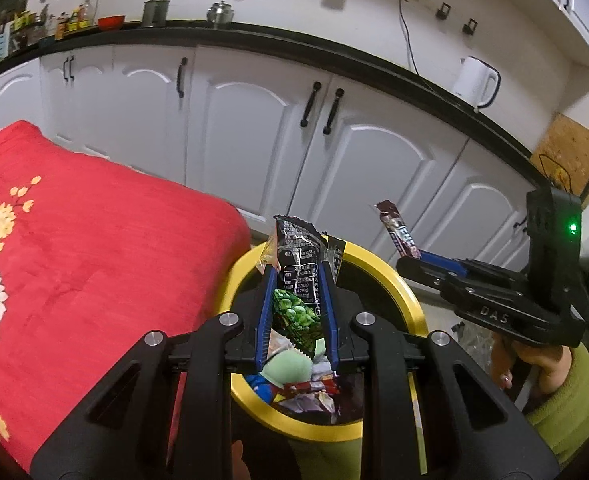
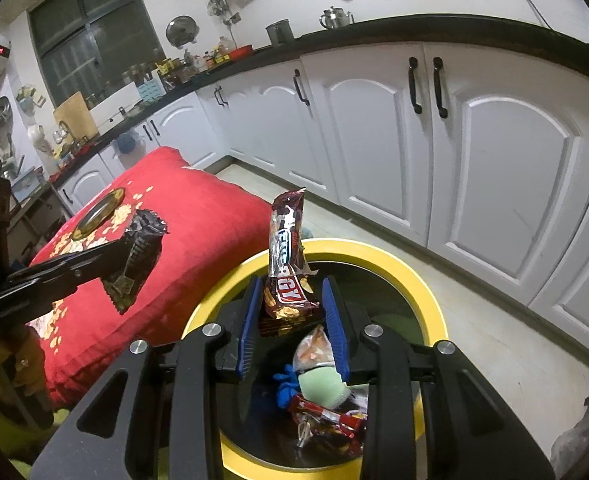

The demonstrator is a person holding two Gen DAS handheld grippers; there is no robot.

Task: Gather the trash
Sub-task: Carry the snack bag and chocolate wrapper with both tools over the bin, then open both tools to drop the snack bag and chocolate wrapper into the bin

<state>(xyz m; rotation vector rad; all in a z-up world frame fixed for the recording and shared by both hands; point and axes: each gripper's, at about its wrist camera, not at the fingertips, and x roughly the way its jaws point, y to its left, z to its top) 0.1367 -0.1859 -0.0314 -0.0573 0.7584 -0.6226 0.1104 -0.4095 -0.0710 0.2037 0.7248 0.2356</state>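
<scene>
Left claw (image 1: 296, 300): clenched on a black snack wrapper (image 1: 300, 264), blue fingers (image 1: 265, 312) pressing both edges. Wrapper stands upright, top sticking out past the fingertips, green pea print on its lower part. It hangs right over the mouth of the yellow-rimmed bin (image 1: 394, 276).

Right claw (image 2: 292, 320): fingers spread a bit wider than the pack between them. Brown energy bar wrapper (image 2: 288, 264) stands upright in the gap, leaning toward the left finger (image 2: 248, 320); the right finger is clearly apart from it. Grip looks loose at best, can't tell if there's real contact on the left side. Also directly above the bin (image 2: 414, 276).

Cross-check: from the left wrist view the right claw (image 1: 414, 258) is off to the right with the bar wrapper (image 1: 398, 228) poking up from its tip. From the right wrist view the left claw (image 2: 122, 252) is to the left, black wrapper (image 2: 134, 256) in its tip, seen against the red cloth.

Inside the bin: pale green soft item (image 2: 324, 384), blue crumpled piece (image 2: 286, 384), red wrappers (image 2: 326, 420), a clear-orange packet (image 2: 314, 348).

Bin sits just beside a red flower-print cover (image 1: 94, 260) on the left. White cabinets (image 1: 254, 140) with a black countertop behind; white kettle (image 1: 476, 80) on it.
</scene>
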